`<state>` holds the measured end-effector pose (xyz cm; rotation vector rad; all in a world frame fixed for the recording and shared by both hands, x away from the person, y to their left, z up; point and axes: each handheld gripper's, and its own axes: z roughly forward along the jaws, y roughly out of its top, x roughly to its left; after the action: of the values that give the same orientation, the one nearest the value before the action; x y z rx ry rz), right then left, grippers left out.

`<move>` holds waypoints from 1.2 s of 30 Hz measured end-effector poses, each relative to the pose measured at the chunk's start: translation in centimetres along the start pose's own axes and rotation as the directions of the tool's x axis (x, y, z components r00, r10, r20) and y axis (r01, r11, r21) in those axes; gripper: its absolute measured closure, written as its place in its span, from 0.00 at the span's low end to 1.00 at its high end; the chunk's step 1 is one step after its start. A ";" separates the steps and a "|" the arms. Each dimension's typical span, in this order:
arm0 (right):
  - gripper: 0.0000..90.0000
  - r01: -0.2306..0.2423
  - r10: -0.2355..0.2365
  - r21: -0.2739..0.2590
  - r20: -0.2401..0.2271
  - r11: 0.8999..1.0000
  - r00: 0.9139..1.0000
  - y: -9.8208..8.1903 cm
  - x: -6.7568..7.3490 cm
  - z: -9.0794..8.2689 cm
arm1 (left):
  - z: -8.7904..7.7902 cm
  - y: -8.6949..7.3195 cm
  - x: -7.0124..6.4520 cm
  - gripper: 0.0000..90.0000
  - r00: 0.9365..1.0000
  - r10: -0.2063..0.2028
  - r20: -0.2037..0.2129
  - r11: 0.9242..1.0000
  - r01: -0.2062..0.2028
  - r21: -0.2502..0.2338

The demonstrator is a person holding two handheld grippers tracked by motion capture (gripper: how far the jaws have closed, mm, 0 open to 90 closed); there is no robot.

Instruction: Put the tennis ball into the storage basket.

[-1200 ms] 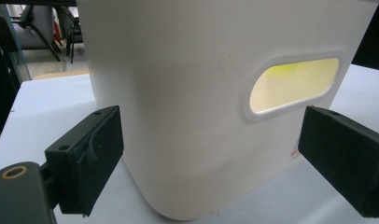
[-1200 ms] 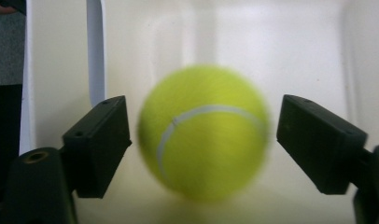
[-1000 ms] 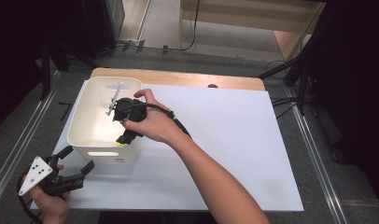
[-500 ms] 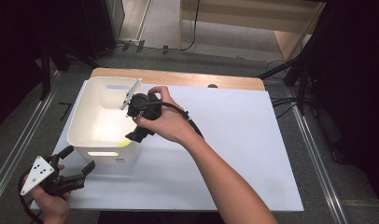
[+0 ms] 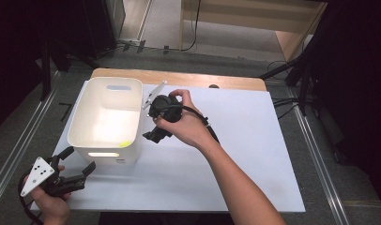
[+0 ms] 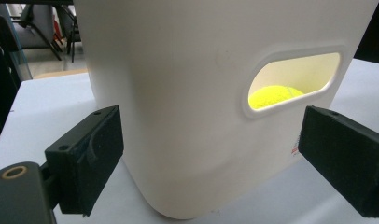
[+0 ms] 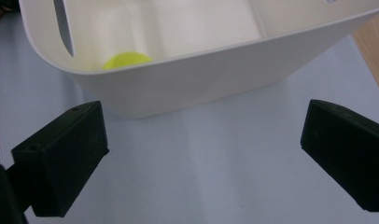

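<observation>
Jaws of right gripper just opened, nothing between them, yellow ball down in white bin; left gripper gapes beside it; best to withdraw clear of the rim.

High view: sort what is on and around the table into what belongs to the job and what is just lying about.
Belongs to the job:
- white bin
- yellow ball inside the bin
- right tongs, open, beside the bin
- left tongs, open, facing the bin's handle slot

Just lying about:
- white table sheet
- wooden board behind it
- floor cables
</observation>
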<state>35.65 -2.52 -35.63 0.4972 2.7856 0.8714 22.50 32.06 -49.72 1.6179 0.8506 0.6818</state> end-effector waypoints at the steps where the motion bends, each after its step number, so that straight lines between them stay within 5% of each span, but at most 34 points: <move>1: 0.00 -0.008 0.008 -0.004 0.002 1.000 1.000 -0.3 -0.1 -0.1 | 0.0 0.0 0.0 0.08 1.000 0.001 0.000 1.000 -0.001 0.001; 36: 0.00 -0.129 0.132 -0.060 0.040 0.990 0.991 -10.2 -1.5 -3.3 | 0.0 0.0 -0.1 0.08 1.000 0.004 -0.005 1.000 -0.003 0.006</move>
<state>33.52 -12.64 -38.80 0.6868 2.7054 0.9517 22.43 32.03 -49.71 1.6238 0.8544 0.6869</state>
